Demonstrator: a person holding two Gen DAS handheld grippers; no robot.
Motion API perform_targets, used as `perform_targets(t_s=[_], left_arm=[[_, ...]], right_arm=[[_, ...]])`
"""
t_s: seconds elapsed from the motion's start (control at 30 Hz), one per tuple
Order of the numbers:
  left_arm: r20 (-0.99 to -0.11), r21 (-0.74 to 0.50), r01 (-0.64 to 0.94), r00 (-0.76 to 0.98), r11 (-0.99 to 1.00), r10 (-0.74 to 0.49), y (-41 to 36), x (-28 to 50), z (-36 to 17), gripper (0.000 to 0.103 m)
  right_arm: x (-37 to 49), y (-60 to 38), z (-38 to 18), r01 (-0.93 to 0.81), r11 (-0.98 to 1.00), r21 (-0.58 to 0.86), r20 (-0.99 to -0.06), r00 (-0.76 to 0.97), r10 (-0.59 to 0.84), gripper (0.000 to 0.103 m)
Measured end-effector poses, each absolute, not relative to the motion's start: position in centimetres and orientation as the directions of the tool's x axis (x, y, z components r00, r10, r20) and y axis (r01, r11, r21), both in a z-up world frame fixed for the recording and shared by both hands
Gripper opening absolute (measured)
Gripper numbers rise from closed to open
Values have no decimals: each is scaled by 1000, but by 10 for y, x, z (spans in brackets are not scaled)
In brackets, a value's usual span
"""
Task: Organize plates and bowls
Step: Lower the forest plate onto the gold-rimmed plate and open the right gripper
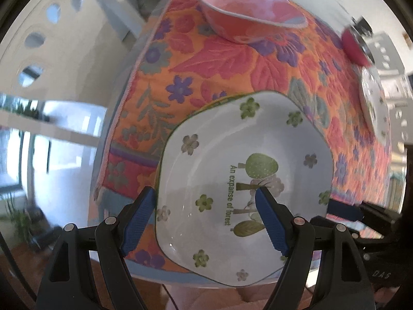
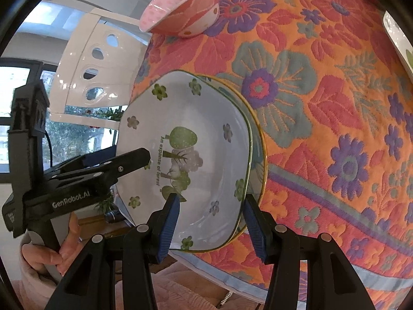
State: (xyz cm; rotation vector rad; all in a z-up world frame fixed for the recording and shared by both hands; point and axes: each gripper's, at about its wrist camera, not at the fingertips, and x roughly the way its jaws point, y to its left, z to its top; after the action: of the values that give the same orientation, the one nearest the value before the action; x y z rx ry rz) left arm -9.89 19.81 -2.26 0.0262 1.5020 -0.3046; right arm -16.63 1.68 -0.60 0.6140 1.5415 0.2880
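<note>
A white squarish bowl with green flowers and the words "An expanse of forest" point(image 1: 245, 175) point(image 2: 196, 155) sits on a yellow-rimmed plate point(image 2: 259, 155) near the table's front edge. My left gripper point(image 1: 204, 222) is open, its jaws astride the bowl's near left rim. My right gripper point(image 2: 210, 222) is open, its jaws astride the near right rim of the bowl and plate. The left gripper also shows in the right wrist view point(image 2: 103, 170). A pink bowl point(image 1: 245, 7) point(image 2: 180, 10) stands farther back.
The table has an orange floral cloth point(image 2: 322, 103). Another white plate point(image 1: 374, 103) point(image 2: 397, 38) lies at the right. A pink and metal object point(image 1: 357, 44) sits behind it. A white perforated chair point(image 2: 95, 72) stands left of the table.
</note>
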Motion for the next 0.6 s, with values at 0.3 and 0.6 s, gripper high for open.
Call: perform_targets(t_s=[0.3, 0.6], left_arm=[[-996, -88, 133, 9, 987, -90, 187, -86, -7, 77], [-997, -79, 190, 8, 979, -82, 118, -75, 17, 78]], right_arm=[[-159, -30, 9, 169, 813, 558, -829, 68, 555, 50], [-146, -112, 22, 190, 802, 567, -824, 151, 547, 51]])
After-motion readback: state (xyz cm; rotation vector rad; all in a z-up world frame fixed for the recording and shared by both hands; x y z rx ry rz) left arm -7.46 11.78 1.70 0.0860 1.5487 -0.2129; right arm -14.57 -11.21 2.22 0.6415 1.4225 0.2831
